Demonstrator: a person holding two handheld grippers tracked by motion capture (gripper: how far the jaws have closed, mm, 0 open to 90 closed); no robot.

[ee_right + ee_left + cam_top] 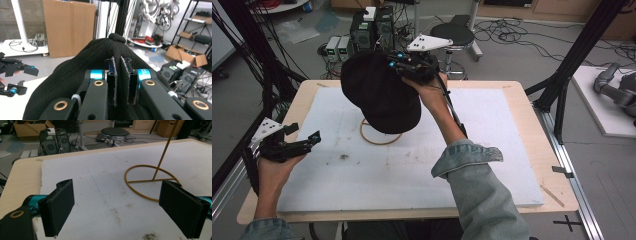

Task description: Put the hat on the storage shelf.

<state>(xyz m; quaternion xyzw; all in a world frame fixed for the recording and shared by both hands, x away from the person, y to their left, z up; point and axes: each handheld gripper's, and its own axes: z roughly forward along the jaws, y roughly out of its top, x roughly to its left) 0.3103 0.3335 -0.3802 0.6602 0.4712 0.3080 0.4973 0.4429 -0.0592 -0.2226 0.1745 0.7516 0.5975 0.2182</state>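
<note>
Nearest you, your left claw (304, 141) sits low at the tabletop's (512, 100) left edge, jaws spread wide, nothing between them. From its own view the white pad (100, 195) runs ahead and the gold stand (152, 181) lies ahead and to the right, ring base flat on the pad, thin rod rising from it.

Farther out, your right claw (404, 62) is raised above the middle of the pad, jaws clenched on the black cap (379, 92), pinching fabric near the crown; top button (118, 38) shows just past the jaws. Cap hangs in the air, tilted, right over the stand's ring (379, 137). Whether it touches the rod: can't tell, the cap hides it.

Key relation, my read: cap is directly above the stand, so the next move is vertical. Right hand has the cap; left is well apart, free.
</note>
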